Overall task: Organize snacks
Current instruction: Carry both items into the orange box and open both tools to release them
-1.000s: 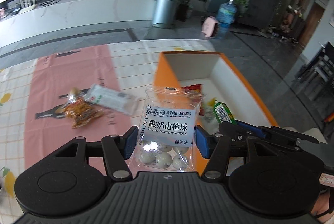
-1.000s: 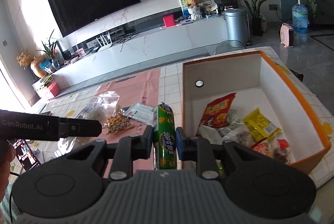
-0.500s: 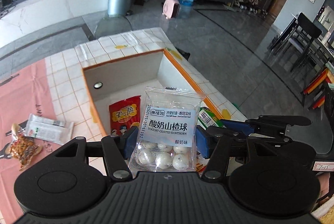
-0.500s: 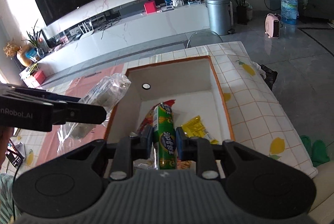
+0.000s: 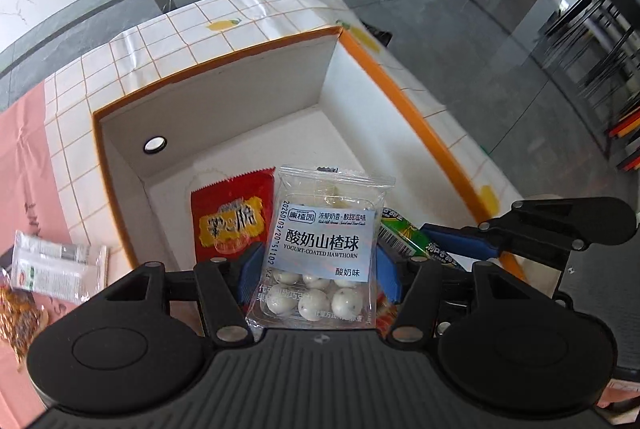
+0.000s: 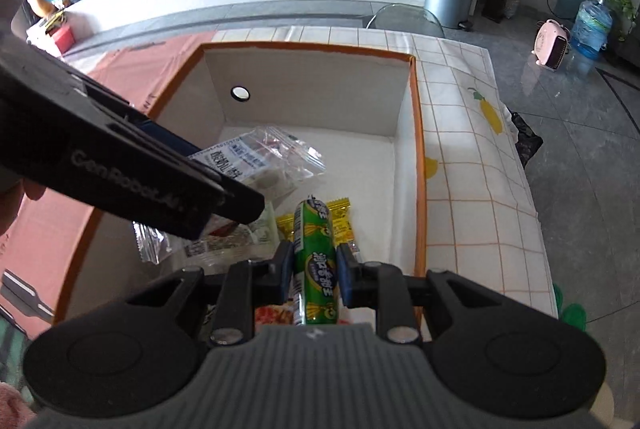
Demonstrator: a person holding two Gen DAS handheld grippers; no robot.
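My left gripper (image 5: 318,271) is shut on a clear bag of yogurt-coated hawthorn balls (image 5: 324,253) and holds it over the orange-rimmed white box (image 5: 416,117). My right gripper (image 6: 313,271) is shut on a green sausage stick (image 6: 314,261), also above the box (image 6: 418,149). The left gripper's body (image 6: 132,165) and its bag (image 6: 260,161) show in the right wrist view. The right gripper (image 5: 500,241) with the green stick (image 5: 412,241) shows in the left wrist view. A red snack pack (image 5: 232,217) and a yellow pack (image 6: 340,225) lie inside the box.
The box stands on a tiled tablecloth (image 5: 160,41) next to a pink mat (image 5: 24,165). A white wrapped snack (image 5: 56,269) and a brown snack bag (image 5: 16,313) lie on the mat left of the box. The table edge is right of the box (image 6: 520,229).
Both grippers have moved from the table side to above the inside of the box, each still holding its snack. The box now fills both views.
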